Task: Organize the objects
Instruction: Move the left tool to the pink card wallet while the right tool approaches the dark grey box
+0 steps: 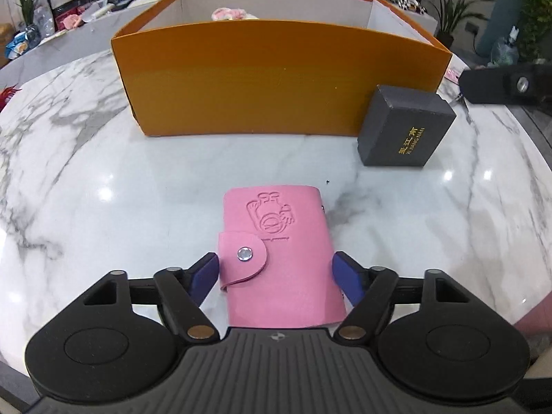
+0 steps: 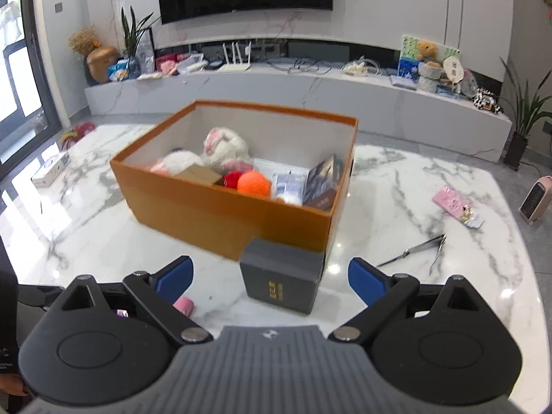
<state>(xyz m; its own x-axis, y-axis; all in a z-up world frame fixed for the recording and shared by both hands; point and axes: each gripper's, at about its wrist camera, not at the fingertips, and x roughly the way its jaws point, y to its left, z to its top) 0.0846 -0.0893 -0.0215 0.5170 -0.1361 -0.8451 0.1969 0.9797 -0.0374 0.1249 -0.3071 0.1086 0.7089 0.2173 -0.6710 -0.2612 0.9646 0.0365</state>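
Now the left gripper (image 1: 276, 269) straddles the pink snap-flap card wallet (image 1: 279, 255), blue pads just beside it (contact unclear); the right gripper (image 2: 270, 279) gapes empty, small dark-grey box (image 2: 281, 281) at twelve o'clock.

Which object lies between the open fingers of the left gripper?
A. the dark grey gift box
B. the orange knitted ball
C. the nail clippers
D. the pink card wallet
D: in the left wrist view the pink card wallet lies flat on the marble table between the left gripper's spread fingers, while the dark grey gift box stands apart beside the orange box.
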